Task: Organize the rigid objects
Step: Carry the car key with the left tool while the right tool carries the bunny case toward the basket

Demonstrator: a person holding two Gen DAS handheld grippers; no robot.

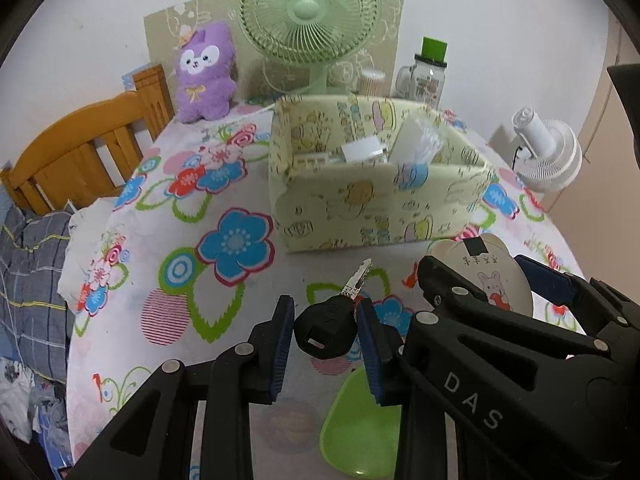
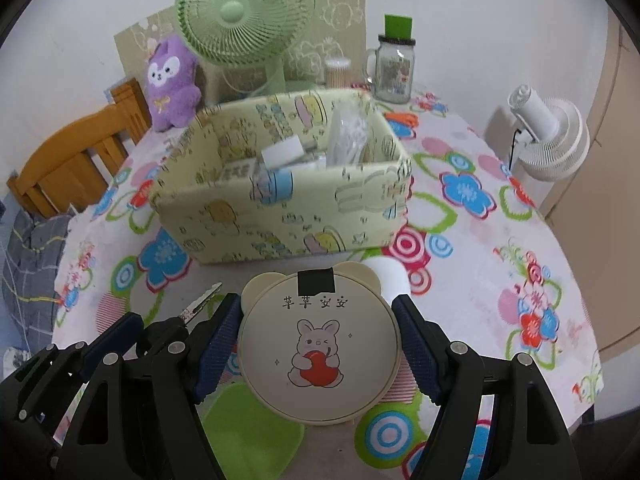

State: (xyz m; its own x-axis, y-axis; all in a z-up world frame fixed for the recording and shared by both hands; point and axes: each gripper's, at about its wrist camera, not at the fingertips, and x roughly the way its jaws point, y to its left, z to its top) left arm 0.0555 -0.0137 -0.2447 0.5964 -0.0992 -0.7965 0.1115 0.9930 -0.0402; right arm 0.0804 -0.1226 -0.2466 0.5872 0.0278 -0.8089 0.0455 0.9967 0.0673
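You're in a home here, a lived-in bedroom corner by the look of it. The tabletop [image 2: 480,280] wears a bright flowered cloth, and at its far edge sit a purple plush toy [image 1: 205,72], a green desk fan [image 1: 310,12] and a glass mug jar [image 2: 394,68] with a green lid. On your left stands a wooden bed frame [image 1: 80,152] with a grey checked quilt [image 1: 28,272] bunched below it. A small white fan [image 2: 548,136] sits at the far right against a plain wall.
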